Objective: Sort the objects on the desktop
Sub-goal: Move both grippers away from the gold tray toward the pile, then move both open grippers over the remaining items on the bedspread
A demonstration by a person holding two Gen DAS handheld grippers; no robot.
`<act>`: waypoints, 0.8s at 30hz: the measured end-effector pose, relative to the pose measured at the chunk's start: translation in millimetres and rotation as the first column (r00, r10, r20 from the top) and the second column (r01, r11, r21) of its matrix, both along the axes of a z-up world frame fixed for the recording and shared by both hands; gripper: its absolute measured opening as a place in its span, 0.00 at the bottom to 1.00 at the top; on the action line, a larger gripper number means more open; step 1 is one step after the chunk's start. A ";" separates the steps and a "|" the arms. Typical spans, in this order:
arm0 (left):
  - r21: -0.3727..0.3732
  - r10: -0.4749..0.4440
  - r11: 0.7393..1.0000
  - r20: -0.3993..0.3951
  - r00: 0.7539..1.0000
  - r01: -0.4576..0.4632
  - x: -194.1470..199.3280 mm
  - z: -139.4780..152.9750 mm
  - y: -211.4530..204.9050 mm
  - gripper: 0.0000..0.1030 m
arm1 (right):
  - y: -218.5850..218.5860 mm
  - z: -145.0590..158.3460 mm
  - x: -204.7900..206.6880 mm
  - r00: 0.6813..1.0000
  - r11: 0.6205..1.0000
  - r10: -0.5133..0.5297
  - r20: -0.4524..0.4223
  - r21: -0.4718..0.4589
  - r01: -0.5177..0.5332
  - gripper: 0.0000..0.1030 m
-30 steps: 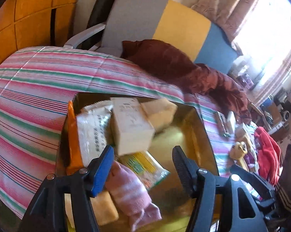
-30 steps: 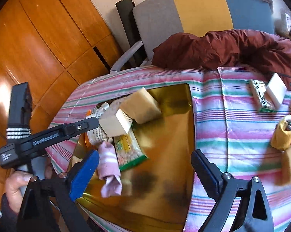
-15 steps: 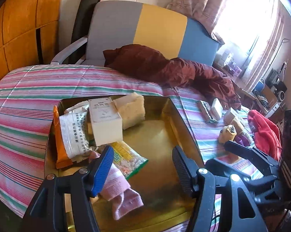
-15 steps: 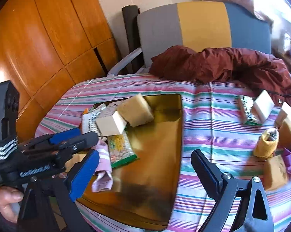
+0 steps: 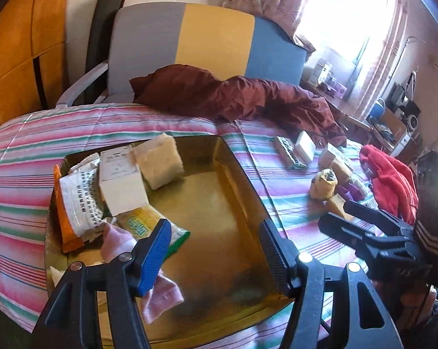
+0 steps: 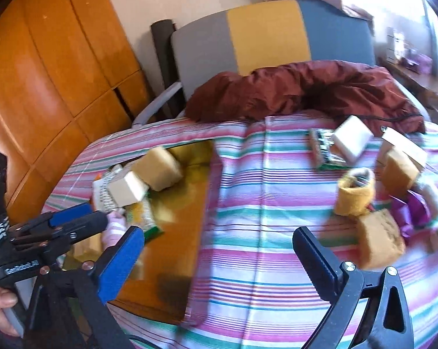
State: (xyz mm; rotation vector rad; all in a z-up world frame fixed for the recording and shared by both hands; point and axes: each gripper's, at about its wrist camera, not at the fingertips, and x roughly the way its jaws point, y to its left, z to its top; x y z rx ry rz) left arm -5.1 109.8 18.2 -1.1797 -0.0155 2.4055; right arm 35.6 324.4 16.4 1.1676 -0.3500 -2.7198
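We have the left tool [image 5: 216, 250] spread wide and holding nothing, over the near half of the gold tray [image 5: 242, 174]. Right tool [image 6: 219, 250] is also spread wide and bare, above the striped cloth [image 6: 248, 203] on the bench. The tray's 9 o'clock side carries a white box [image 5: 121, 180], sponge [image 5: 160, 164], printed packet [image 5: 79, 200], green snack bag [image 5: 149, 224] and pink sock [image 5: 117, 241]. Out on the cloth at 2 o'clock from the tray: yellow sock [image 6: 355, 195], sponge block [image 6: 378, 241], white block [image 6: 352, 139], dark wrapper [image 6: 320, 148].
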 end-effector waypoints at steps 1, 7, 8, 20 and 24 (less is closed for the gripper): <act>-0.012 -0.004 1.000 -0.001 1.000 0.004 1.0 -0.3 2.9 0.62 | 4.3 -1.0 0.8 1.000 1.000 -0.010 0.002 0.000 0.010 1.00; -0.065 -0.027 0.998 -0.029 0.999 0.025 9.7 0.8 17.0 0.63 | 26.4 -5.9 12.7 0.998 0.998 -0.063 0.001 0.027 0.063 1.00; -0.075 -0.034 0.997 -0.034 0.999 0.032 11.1 1.1 20.1 0.64 | 28.9 -6.4 13.6 0.998 0.997 -0.066 0.007 0.034 0.065 1.00; -0.184 -0.123 0.977 -0.090 0.988 0.105 22.0 3.1 56.7 0.64 | 88.7 -9.5 28.6 0.981 0.978 -0.189 0.038 0.098 0.185 1.00; -0.201 -0.150 0.971 -0.086 0.985 0.130 22.4 2.0 68.7 0.64 | 106.9 -10.6 33.0 0.974 0.968 -0.220 0.047 0.131 0.212 1.00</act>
